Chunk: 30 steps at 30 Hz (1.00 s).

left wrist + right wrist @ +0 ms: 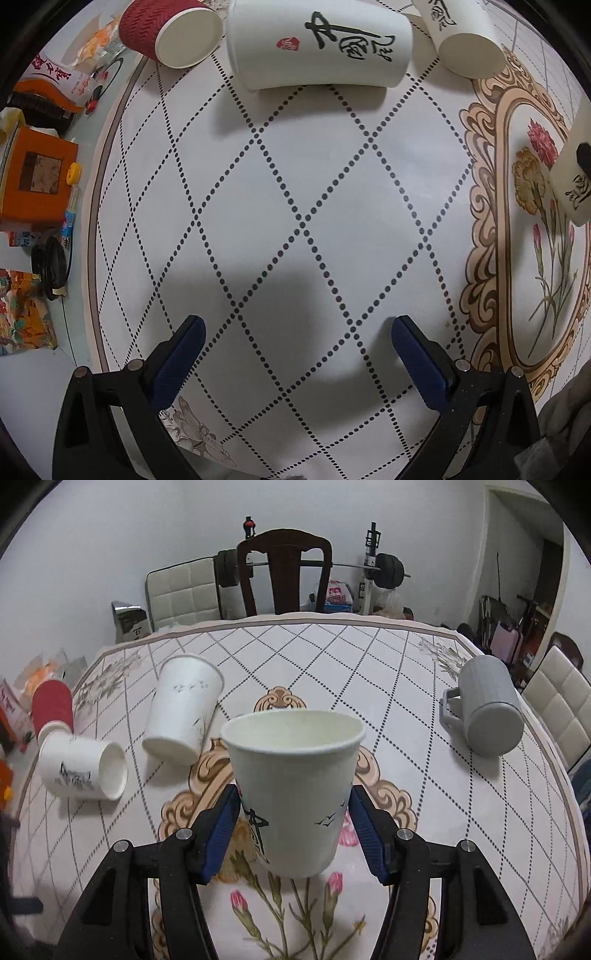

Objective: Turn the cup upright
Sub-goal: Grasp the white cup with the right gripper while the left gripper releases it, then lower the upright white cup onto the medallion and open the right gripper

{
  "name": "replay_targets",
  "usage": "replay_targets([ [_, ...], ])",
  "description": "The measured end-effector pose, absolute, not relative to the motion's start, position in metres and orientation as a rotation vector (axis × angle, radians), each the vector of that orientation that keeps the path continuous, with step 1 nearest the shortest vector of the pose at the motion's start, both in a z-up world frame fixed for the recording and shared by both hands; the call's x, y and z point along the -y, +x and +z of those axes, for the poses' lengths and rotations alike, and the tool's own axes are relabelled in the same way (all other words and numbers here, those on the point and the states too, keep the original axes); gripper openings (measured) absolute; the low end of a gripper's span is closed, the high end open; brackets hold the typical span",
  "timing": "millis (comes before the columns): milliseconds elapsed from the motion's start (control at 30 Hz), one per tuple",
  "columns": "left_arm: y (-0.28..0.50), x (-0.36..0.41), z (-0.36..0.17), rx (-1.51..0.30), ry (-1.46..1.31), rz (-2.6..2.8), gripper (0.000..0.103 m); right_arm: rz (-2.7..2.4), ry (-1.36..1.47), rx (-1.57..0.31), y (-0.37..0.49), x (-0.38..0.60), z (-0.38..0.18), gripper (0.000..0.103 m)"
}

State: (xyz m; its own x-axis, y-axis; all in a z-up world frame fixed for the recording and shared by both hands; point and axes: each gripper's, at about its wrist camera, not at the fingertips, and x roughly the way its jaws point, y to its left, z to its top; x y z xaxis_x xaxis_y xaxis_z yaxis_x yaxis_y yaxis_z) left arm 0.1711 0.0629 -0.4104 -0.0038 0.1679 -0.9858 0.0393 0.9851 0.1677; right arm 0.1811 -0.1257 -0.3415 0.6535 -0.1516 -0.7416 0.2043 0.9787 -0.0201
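Note:
In the right wrist view my right gripper (293, 812) is shut on a white paper cup (291, 786) with bird marks, mouth up, held upright just above the flowered tablecloth. Two white paper cups (183, 709) (81, 766) and a red ribbed cup (51, 707) lie on their sides to the left. A grey mug (487, 710) lies on its side at the right. In the left wrist view my left gripper (297, 336) is open and empty above the cloth. The red cup (170, 31) and two white cups (317, 44) (461, 37) lie at the far edge. The held cup (574, 173) shows at the right edge.
The round table (406, 657) has a diamond-dotted cloth with a floral medallion (532, 221). An orange box (37, 177), packets and a cable lie off the cloth at the left. A wooden chair (284, 576), padded chairs and a barbell rack stand behind the table.

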Motion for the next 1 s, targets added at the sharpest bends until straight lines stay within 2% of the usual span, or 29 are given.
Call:
replay_targets([
  [400,0.153,-0.049,-0.375,-1.507,0.186,0.052,0.103,-0.225,0.112,-0.957,0.146,0.137,-0.355,0.065],
  [600,0.138,-0.043,-0.352,-1.459,0.202,0.031,0.103,-0.278,0.122,-0.968,0.118,0.152,-0.34,0.078],
  [667,0.129,-0.04,-0.337,-1.432,0.198,0.024,0.103,-0.29,0.137,-0.963,0.108,0.158,-0.33,0.086],
  [833,0.108,-0.024,-0.292,-1.355,0.177,0.014,0.103,-0.333,0.126,-0.967,0.086,0.168,-0.29,0.1],
  [1000,0.076,-0.022,-0.232,-1.242,0.142,0.0,0.103,-0.35,0.089,-0.946,0.056,0.172,-0.235,0.102],
])
